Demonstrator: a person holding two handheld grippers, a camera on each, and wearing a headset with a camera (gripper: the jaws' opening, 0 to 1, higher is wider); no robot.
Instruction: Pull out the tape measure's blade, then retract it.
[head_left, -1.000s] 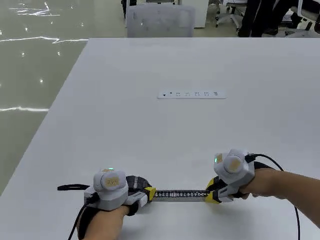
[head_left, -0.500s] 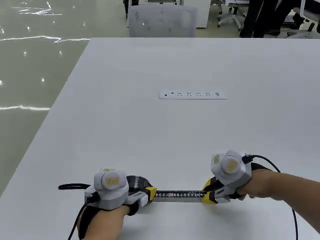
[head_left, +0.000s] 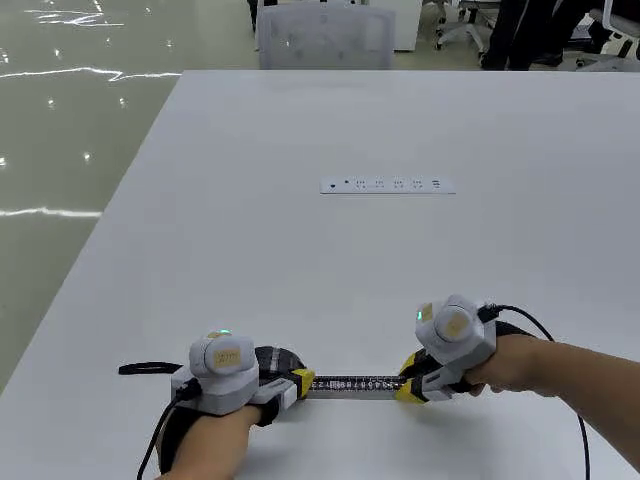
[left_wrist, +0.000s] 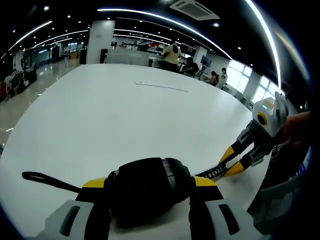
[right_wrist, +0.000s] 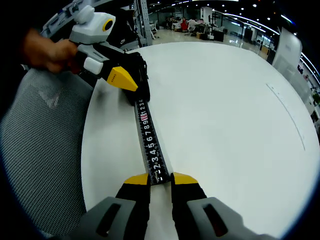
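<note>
We hold the rigid case (left_wrist: 147, 187) in the left gripper (left_wrist: 150, 182) at the near edge of the surface (head_left: 400, 280), with the right gripper (right_wrist: 160, 177) clamped on the tip of the springy, likely slippery blade (right_wrist: 149, 145).

Tape measure case (left_wrist: 150, 187), held in the left gripper (head_left: 298, 384): black, with a black strap (head_left: 150, 368) trailing behind that gripper. Blade (right_wrist: 150, 145), ahead of the right gripper (right_wrist: 161, 179): black with white numerals, a few red. Both grippers: pale grey bodies, yellow jaw tips; table (head_left: 300, 250) beneath them: plain white.
</note>
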